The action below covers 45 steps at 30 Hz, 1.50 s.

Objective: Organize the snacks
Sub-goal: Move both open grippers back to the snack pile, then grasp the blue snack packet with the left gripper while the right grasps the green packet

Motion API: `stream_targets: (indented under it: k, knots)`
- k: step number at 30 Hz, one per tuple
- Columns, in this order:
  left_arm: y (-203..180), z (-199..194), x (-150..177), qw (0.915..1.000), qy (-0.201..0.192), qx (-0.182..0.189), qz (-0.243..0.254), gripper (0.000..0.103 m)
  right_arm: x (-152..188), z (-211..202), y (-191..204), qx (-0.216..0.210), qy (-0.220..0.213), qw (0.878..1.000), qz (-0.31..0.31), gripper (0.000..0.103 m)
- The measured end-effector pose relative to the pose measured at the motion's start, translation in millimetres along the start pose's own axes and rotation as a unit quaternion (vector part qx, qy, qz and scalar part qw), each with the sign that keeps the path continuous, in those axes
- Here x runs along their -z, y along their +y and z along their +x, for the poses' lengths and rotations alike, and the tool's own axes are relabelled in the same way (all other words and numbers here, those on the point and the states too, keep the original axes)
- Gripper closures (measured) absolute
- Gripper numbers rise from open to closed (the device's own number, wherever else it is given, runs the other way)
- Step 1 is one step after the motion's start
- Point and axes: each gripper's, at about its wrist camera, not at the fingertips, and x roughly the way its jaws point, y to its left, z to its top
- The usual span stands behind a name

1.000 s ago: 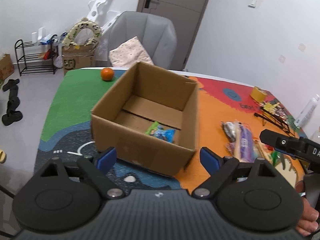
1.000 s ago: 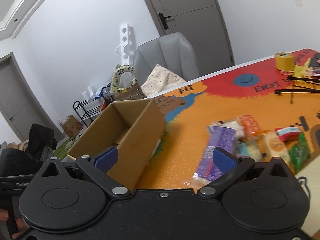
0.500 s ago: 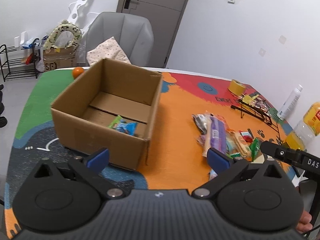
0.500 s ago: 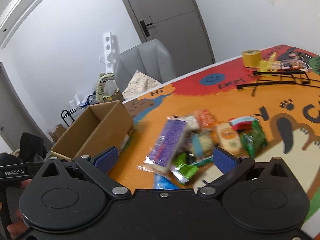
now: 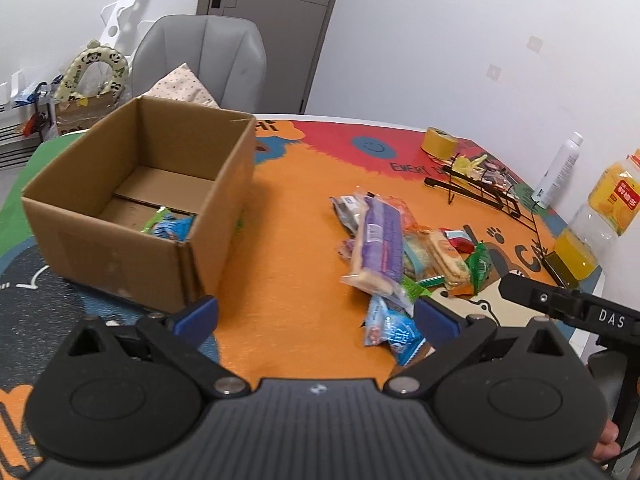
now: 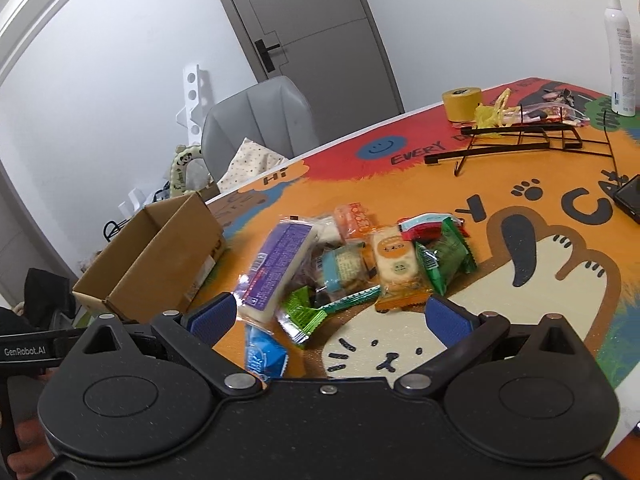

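An open cardboard box (image 5: 132,204) stands on the left of the mat; it also shows in the right wrist view (image 6: 156,248). A blue and green snack packet (image 5: 170,226) lies inside it. A pile of snack packets lies right of the box, with a long purple packet (image 5: 378,246) (image 6: 276,268) on top, a blue packet (image 5: 394,330) (image 6: 262,354) nearest, and green packets (image 6: 442,258). My left gripper (image 5: 316,314) is open and empty, above the mat between box and pile. My right gripper (image 6: 328,314) is open and empty, just short of the pile.
A black wire rack (image 6: 520,140), a yellow tape roll (image 6: 460,104) and a white spray bottle (image 6: 622,56) sit at the far side. A juice bottle (image 5: 592,228) stands at the right edge. A grey chair (image 5: 204,64) stands behind the table.
Both grippers swung right, away from the box and toward the snack pile. The pile now sits closer in both views. Both stay open.
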Motion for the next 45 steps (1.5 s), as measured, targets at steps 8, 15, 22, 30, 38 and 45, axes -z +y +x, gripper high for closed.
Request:
stream_targets:
  k: [8, 15, 22, 30, 38, 45]
  knots:
    - [-16.1, 19.5, 7.6, 0.9999, 0.000, 0.013, -0.007, 0.001, 7.2, 5.2, -18.5, 0.010, 0.001, 1.000, 0.009, 0.012]
    - [-28.5, 42.1, 13.3, 0.9997, 0.011, 0.016, -0.018, 0.002, 9.2, 10.5, -39.3, 0.020, 0.006, 0.999, 0.024, 0.014]
    - [-40.1, 63.5, 20.0, 0.9995, 0.025, 0.011, -0.014, 0.006, 10.2, 17.5, -46.3, 0.028, 0.007, 0.999, 0.015, 0.014]
    - [-51.9, 86.1, 29.5, 0.9996, 0.027, -0.001, 0.002, 0.021, 10.7, 25.5, -52.9, 0.032, 0.011, 0.999, 0.010, 0.014]
    - [-54.0, 96.7, 28.9, 0.9996, 0.025, -0.013, 0.007, 0.072, 2.2, 36.2, -63.3, 0.031, 0.007, 0.999, 0.016, 0.014]
    - [-36.8, 92.3, 24.3, 0.9992, 0.034, -0.021, -0.005, 0.082, -5.4, 48.1, -66.8, 0.043, 0.005, 0.999, 0.008, 0.014]
